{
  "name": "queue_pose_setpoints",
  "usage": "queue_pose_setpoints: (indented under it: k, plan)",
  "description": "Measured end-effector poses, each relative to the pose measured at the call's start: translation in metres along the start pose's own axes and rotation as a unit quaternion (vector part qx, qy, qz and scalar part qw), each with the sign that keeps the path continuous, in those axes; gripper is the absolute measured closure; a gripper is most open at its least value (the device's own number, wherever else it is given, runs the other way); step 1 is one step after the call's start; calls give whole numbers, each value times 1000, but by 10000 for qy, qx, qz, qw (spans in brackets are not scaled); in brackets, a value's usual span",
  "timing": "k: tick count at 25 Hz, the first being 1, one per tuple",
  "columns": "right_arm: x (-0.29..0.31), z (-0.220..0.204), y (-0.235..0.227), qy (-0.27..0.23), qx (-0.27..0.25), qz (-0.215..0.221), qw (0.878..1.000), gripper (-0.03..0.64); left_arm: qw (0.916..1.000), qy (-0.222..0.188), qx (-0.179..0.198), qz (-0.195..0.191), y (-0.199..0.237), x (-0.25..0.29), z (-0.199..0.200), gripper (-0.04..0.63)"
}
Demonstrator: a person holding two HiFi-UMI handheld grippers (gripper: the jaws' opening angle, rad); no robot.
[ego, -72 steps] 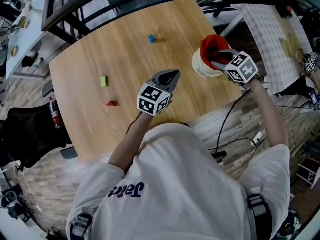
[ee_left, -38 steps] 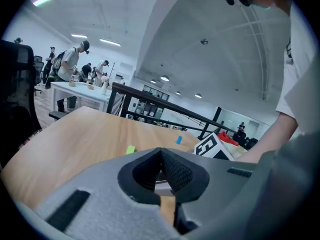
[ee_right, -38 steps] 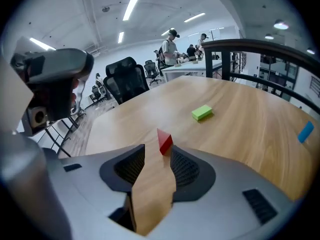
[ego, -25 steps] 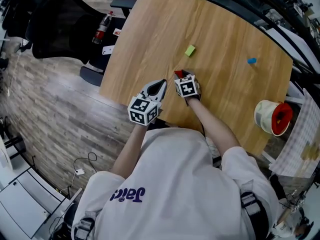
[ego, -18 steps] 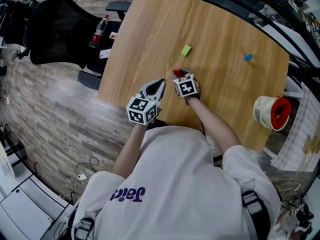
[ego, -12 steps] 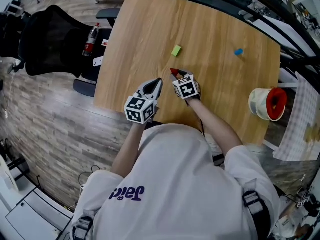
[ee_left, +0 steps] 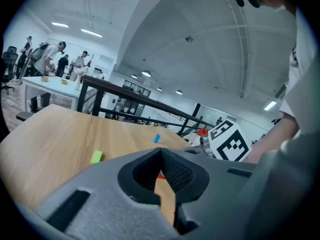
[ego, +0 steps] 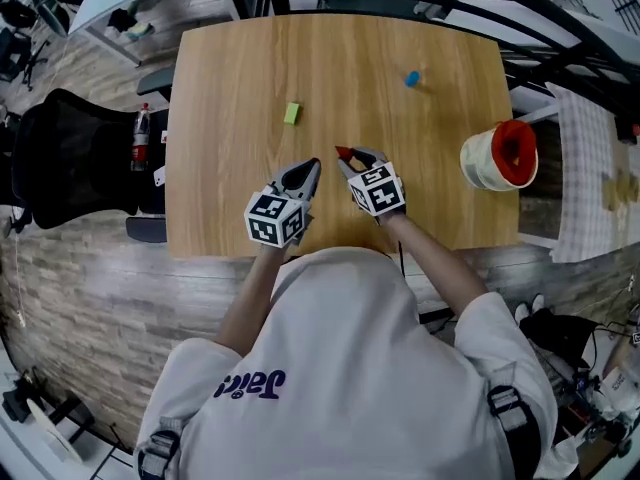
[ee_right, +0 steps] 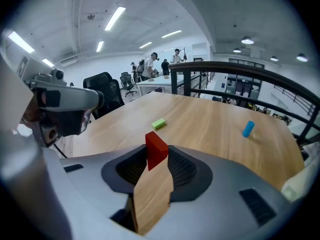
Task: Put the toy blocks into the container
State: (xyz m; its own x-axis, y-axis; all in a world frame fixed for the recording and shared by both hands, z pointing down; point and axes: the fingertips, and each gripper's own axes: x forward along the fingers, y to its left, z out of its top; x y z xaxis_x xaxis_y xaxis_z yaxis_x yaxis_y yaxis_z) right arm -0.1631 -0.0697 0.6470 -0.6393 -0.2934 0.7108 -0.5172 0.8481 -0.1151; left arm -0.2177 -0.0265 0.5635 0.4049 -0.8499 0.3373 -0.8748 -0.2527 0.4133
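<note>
Right fingers — just closed on red block.

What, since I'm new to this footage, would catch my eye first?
First, the red block gripped in the right tool, whose jaws have just been closing on it, over the near side of the table. Next, the white container with its red inside, at the table's right edge. The green block and the blue block lie loose farther out on the wood.
</note>
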Motion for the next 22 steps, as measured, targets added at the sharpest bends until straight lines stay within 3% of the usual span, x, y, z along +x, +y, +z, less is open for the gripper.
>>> queue_pose_setpoints:
  k: [7, 14, 22]
  plan:
    - [-105, -30, -70, -185, -152, -758, 9968, 479, 9917, 347, 558, -1108, -83, 71, 0, 589]
    - [-230, -68, -152, -310, 329, -1470, 9881, 479, 9636, 662, 1202, -2296, -195, 139, -3, 589]
    - [-337, -90, -214, -146, 484, -1878, 9809, 479, 9326, 741, 1611, -3145, -285, 185, 2, 589]
